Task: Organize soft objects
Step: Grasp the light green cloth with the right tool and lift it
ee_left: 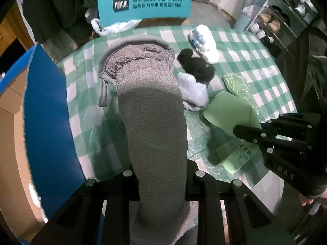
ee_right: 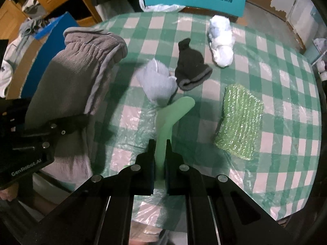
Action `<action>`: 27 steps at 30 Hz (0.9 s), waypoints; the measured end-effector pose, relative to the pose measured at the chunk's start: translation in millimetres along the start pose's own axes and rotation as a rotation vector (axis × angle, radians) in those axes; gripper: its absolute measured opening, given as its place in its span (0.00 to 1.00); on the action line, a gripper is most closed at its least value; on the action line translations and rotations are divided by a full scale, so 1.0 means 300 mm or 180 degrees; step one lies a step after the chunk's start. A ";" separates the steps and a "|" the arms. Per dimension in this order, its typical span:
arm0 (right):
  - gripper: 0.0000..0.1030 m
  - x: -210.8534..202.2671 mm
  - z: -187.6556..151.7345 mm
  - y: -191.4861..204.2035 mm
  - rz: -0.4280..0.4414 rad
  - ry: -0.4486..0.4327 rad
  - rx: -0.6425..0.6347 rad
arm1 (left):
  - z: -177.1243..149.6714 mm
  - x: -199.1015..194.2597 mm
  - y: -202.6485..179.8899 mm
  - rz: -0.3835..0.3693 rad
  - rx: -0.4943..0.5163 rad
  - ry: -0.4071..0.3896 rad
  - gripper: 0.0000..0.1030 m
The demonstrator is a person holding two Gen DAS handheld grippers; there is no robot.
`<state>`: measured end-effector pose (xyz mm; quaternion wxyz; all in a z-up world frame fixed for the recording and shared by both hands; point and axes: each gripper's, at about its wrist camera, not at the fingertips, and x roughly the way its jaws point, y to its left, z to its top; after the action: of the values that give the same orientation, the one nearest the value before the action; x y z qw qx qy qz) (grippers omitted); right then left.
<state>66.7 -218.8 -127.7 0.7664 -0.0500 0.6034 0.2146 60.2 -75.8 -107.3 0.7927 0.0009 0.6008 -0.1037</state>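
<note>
My left gripper (ee_left: 162, 175) is shut on a folded grey towel (ee_left: 151, 106) and holds it over the left side of the checked table; the towel also shows in the right wrist view (ee_right: 81, 75). My right gripper (ee_right: 159, 145) is shut on a pale green flat pad (ee_right: 171, 112), held above the table; the pad also shows in the left wrist view (ee_left: 229, 110). On the table lie a light blue sock bundle (ee_right: 157, 83), a black sock (ee_right: 190, 67), a white fluffy bundle (ee_right: 221, 40) and a glittery green cloth (ee_right: 239, 120).
The table has a green and white checked cover (ee_right: 276, 61) under clear plastic. A blue-edged cardboard box (ee_left: 43, 112) stands at the table's left. A teal chair back (ee_left: 143, 4) stands behind the table. Shelves (ee_left: 286, 14) are at the far right.
</note>
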 end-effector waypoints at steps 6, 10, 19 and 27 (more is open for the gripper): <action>0.06 -0.090 0.021 -0.040 0.0022 -0.0129 0.0066 | -0.007 -0.061 -0.015 0.0024 0.0034 -0.0128 0.23; 0.06 -0.128 0.022 -0.030 0.0024 -0.0232 0.0081 | -0.011 -0.089 -0.020 0.0020 0.0030 -0.0180 0.23; 0.06 -0.205 0.054 0.025 0.0003 -0.0468 0.0052 | -0.018 -0.176 -0.010 0.0106 0.0045 -0.0367 0.23; 0.06 -0.261 0.085 0.067 0.0002 -0.0643 -0.0005 | -0.019 -0.259 -0.002 0.0217 0.0100 -0.0547 0.24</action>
<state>68.0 -213.1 -43.1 0.8232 -0.0285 0.5229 0.2193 34.8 -63.1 -34.8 0.8442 0.0250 0.5285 -0.0857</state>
